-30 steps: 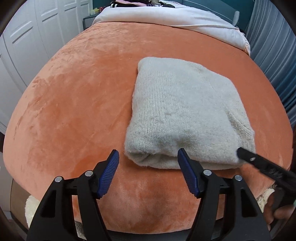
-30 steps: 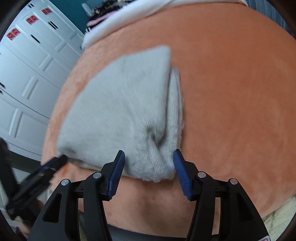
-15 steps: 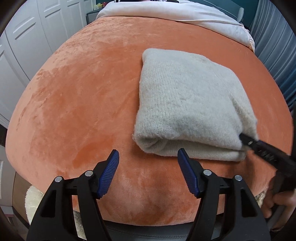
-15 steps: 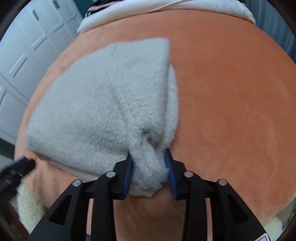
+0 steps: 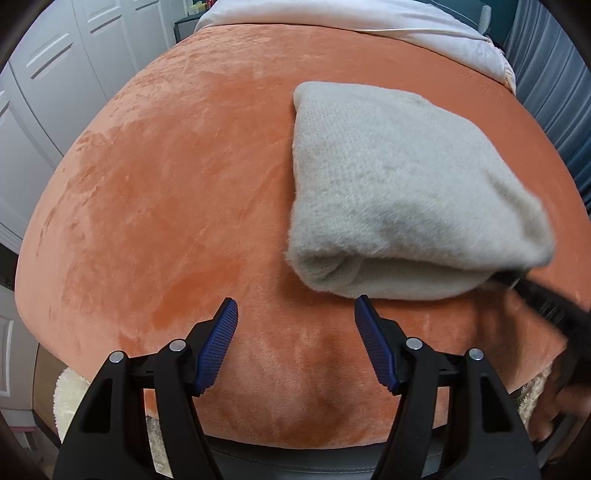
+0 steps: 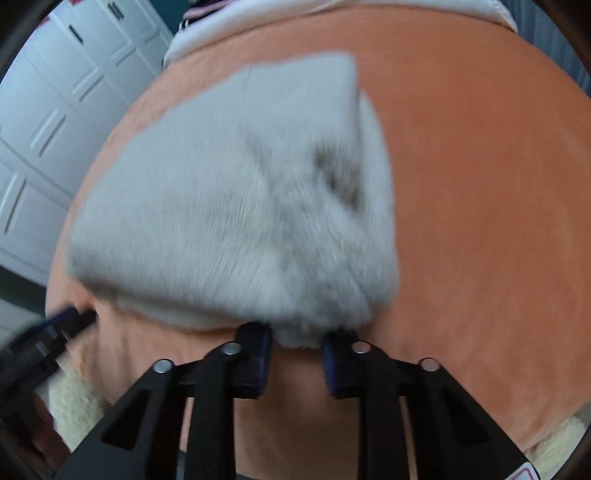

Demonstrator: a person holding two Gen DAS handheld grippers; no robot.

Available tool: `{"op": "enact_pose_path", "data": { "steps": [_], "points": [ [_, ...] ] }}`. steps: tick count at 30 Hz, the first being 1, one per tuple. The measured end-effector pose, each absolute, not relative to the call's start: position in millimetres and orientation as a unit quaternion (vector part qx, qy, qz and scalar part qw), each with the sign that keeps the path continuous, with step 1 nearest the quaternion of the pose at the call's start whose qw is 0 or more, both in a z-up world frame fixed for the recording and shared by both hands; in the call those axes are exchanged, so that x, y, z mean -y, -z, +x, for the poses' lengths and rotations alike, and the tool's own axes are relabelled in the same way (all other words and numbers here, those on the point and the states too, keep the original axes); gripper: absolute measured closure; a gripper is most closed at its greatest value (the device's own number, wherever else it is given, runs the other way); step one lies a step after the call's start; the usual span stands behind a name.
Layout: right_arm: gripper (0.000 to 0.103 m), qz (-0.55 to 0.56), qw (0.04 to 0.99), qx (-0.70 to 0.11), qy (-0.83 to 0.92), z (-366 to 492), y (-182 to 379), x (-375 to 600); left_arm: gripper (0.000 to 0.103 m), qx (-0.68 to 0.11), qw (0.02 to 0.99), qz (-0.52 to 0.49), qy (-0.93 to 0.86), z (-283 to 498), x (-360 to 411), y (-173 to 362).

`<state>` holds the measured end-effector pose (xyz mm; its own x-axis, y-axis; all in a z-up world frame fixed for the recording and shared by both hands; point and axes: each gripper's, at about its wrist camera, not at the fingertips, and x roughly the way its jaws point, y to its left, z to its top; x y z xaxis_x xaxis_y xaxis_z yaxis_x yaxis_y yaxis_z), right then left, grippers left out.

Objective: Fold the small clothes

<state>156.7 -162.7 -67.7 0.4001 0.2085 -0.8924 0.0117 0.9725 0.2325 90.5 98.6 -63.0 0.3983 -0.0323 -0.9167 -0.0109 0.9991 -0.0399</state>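
Note:
A folded grey knit garment point(image 5: 399, 192) lies on an orange plush surface point(image 5: 166, 206). My left gripper point(image 5: 295, 347) is open and empty, just short of the garment's near left corner. My right gripper point(image 6: 297, 356) is shut on the garment's point(image 6: 236, 206) near right corner and lifts that corner off the surface. The right wrist view is blurred by motion. The right gripper also shows in the left wrist view point(image 5: 546, 306) as a dark blur at the garment's right corner.
White cabinet doors point(image 5: 55, 92) stand to the left. A white and pink bedding pile point(image 5: 369, 18) lies at the far edge. A cream fluffy rug point(image 5: 70, 395) shows below the near edge. Blue curtains point(image 5: 554, 85) hang at the right.
My right gripper closed on the garment's near right corner and raised it. The left gripper stayed open and drew back to the left, away from the garment.

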Motion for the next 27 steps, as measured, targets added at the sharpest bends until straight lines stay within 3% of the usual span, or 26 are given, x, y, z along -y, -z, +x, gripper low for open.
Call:
{"op": "enact_pose_path", "data": {
  "steps": [4, 7, 13, 15, 19, 24, 27],
  "points": [
    [0.084, 0.060, 0.853, -0.517, -0.039, 167.4, 42.8, 169.6, 0.039, -0.558, 0.830, -0.013, -0.003, 94.6, -100.3, 77.4],
    [0.081, 0.081, 0.796, -0.599, -0.038, 173.4, 101.5, 180.9, 0.039, -0.571, 0.821, -0.009, -0.015, 99.6, -100.0, 96.6],
    [0.071, 0.127, 0.827, -0.547, -0.031, 137.0, 54.5, 194.9, 0.039, -0.540, 0.840, -0.053, 0.029, 87.9, -103.6, 62.6],
    [0.072, 0.150, 0.845, -0.513, -0.023, 129.5, 31.6, 207.7, 0.036, -0.519, 0.852, -0.054, 0.036, 90.4, -98.5, 45.7],
    [0.084, 0.169, 0.862, -0.477, -0.034, 149.4, 8.3, 207.9, 0.031, -0.510, 0.857, -0.065, 0.025, 115.4, -92.3, 43.8],
    [0.084, 0.105, 0.813, -0.571, -0.033, 172.9, 72.2, 196.3, 0.020, -0.563, 0.825, -0.045, 0.006, 134.4, -93.4, 85.8],
    [0.084, 0.123, 0.825, -0.551, -0.033, 161.6, 69.9, 199.2, 0.018, -0.564, 0.825, -0.044, 0.003, 131.4, -97.7, 85.4]
  ]
}}
